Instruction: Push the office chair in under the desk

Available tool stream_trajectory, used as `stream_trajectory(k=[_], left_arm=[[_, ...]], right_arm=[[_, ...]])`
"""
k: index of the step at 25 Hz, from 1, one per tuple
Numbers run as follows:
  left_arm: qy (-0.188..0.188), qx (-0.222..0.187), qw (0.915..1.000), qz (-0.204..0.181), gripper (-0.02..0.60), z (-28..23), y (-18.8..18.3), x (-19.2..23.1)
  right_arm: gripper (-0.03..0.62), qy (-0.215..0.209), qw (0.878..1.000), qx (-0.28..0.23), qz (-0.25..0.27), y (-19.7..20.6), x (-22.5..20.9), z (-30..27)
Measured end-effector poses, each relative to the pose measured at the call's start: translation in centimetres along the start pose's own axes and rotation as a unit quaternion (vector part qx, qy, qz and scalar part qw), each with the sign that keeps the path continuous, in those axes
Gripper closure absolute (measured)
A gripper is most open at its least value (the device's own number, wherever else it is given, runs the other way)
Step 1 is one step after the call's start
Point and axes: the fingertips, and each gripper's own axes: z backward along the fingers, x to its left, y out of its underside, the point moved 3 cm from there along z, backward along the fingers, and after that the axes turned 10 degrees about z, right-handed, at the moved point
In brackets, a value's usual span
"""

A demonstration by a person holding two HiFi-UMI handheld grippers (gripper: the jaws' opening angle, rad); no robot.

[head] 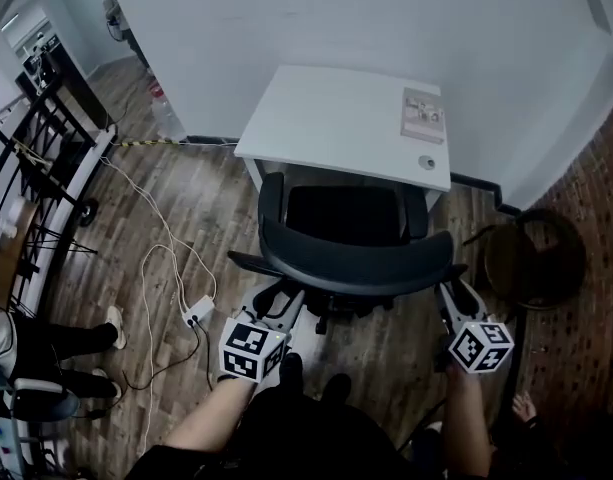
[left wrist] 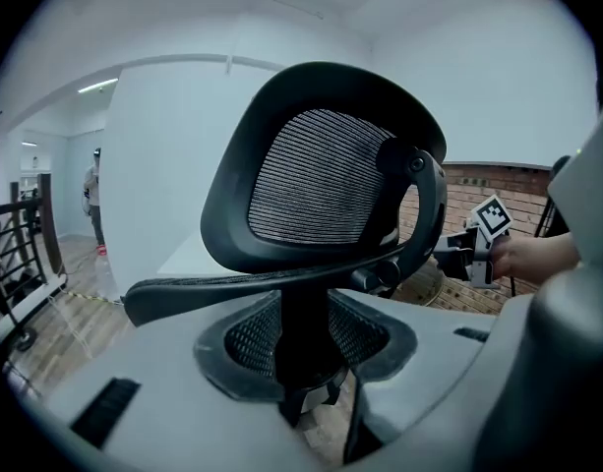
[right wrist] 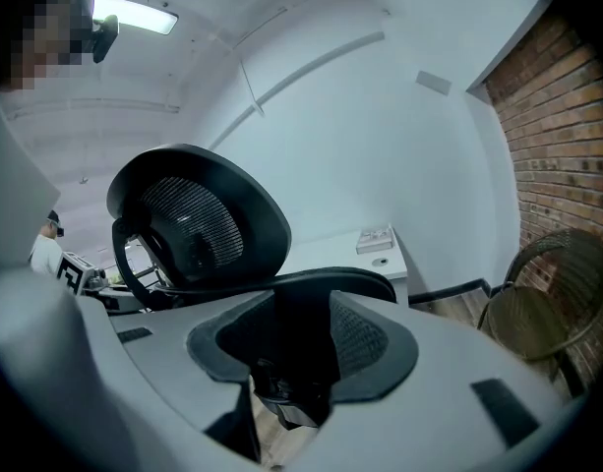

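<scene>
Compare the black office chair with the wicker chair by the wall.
The office chair is black with a mesh back; the wicker chair is brown and round. The office chair stands right at the white desk; the wicker chair stands off to the side, by the brick wall. Both stand upright on the wood floor.

My head camera looks steeply down from above on the white worktop [head: 336,118] and the office chair [head: 356,258], with my arms at the bottom edge. The left gripper [head: 278,306] carries a camera set low and tight against the chair's back. It faces forward along the jaws and catches the right gripper [left wrist: 463,254] at its right. The right gripper's camera, equally close, faces the worktop from the other side. All three views share the chair's backrest.
</scene>
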Motion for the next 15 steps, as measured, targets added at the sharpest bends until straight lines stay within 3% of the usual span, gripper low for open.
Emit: stream_trajectory(k=[10,15], left_arm=[[-0.028,-0.020,0.9994,0.011,0.472,-0.2,-0.4,2.7],[-0.031,-0.022,0.9991,0.016,0.472,0.5,-1.2,6.7]], right_arm=[[0.428,0.020,1.000,0.007,-0.017,0.4,1.9,-0.5],[0.436,0.025,0.999,0.011,-0.027,0.3,5.2,-2.4]])
